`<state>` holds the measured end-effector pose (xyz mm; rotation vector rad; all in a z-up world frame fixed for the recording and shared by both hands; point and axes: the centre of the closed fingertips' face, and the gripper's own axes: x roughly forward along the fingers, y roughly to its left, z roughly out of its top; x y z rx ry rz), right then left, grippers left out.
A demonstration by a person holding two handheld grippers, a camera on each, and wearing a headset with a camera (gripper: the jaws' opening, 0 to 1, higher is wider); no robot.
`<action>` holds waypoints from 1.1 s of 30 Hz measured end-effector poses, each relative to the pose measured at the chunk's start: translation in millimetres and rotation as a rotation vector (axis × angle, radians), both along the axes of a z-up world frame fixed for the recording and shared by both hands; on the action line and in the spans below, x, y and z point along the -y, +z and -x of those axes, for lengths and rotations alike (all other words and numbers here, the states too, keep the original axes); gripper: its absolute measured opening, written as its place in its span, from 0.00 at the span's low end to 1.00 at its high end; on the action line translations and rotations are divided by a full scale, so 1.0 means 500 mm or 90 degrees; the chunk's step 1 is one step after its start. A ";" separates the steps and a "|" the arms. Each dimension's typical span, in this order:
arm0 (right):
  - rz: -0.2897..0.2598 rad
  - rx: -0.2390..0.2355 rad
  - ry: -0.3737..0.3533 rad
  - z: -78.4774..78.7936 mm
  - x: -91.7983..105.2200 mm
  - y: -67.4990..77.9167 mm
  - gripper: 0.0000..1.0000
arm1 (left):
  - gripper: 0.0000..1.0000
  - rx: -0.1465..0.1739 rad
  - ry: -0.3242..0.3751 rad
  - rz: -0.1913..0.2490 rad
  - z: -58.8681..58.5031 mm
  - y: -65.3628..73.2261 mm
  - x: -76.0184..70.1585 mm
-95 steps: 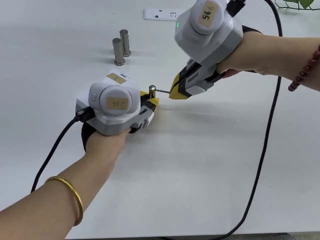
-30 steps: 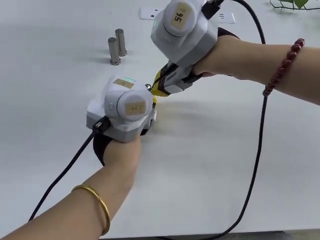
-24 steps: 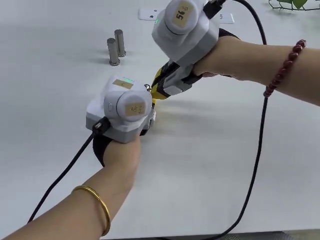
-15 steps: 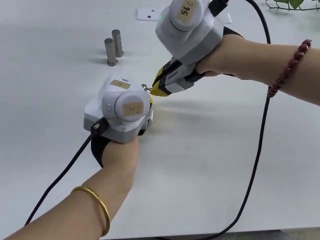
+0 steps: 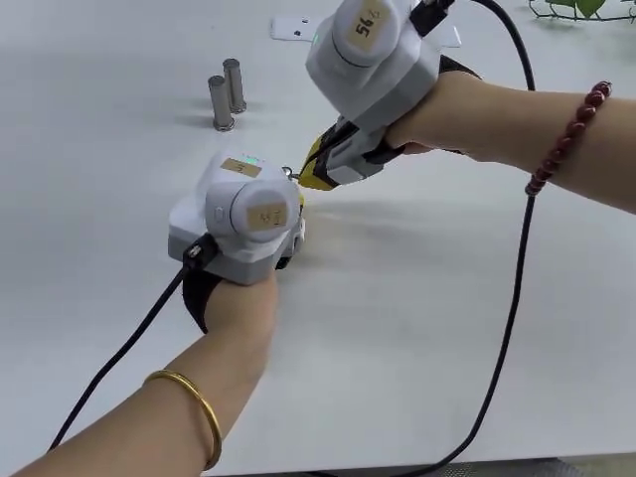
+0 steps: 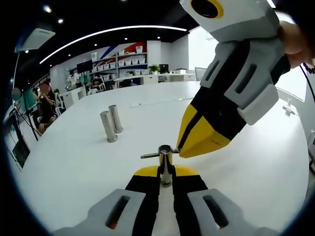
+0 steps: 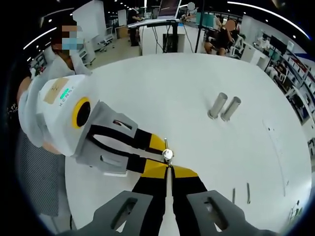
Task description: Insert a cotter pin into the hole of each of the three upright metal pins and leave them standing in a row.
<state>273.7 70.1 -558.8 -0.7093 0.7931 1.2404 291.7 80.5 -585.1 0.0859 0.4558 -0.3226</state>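
Step in hand: cotter pin 1 of 3 going into its hole.

Left gripper (image 6: 166, 178) has its jaws closed tight on the lower shaft of an upright metal pin (image 6: 165, 162), holding it vertical at the table (image 5: 417, 328); whether the base touches the surface is hidden.

Right gripper (image 6: 181, 149) comes in from the right with its yellow tips pressed together right at the pin's head. They look pinched on the eye end of the cotter pin (image 6: 150, 155), though the grip point is too small to be certain. The cotter pin lies horizontal through the cross hole near the top, its legs sticking out on the far side, so I judge it threaded and close to seated.

2 bare metal pins (image 5: 221, 102) stand upright, just beside each other, well apart from the work at the far left of the table, no cotters in them. In the right gripper view, 2 thin rods (image 7: 248, 192) lie flat on the table, probably the spare cotter pins.

Progress: roughly 1/3, and not released yet.

Next move calls for a short push along the hole axis until the eye meets the shaft. Then open the right jaws with no sideways pull, and let the left go gently so the pin stands.
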 end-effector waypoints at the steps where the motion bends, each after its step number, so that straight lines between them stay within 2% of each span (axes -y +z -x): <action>1: -0.001 0.000 0.001 0.000 -0.001 0.000 0.00 | 0.06 0.000 -0.001 -0.002 0.000 0.000 0.000; 16: -0.018 -0.006 -0.011 0.000 -0.002 -0.001 0.00 | 0.06 0.002 0.003 -0.003 0.002 0.002 0.001; 21: -0.024 -0.011 -0.028 -0.002 0.004 0.000 0.06 | 0.06 0.003 0.004 -0.004 0.001 0.002 0.000; 29: -0.072 -0.034 -0.127 -0.007 0.029 0.011 0.15 | 0.06 0.004 0.014 -0.001 -0.004 0.002 -0.008; 31: -0.081 -0.033 -0.131 -0.004 0.040 0.013 0.17 | 0.06 0.005 0.017 -0.006 -0.008 0.002 -0.012; 33: -0.091 -0.033 -0.142 -0.002 0.050 0.014 0.19 | 0.06 0.017 0.015 -0.011 -0.012 0.009 -0.015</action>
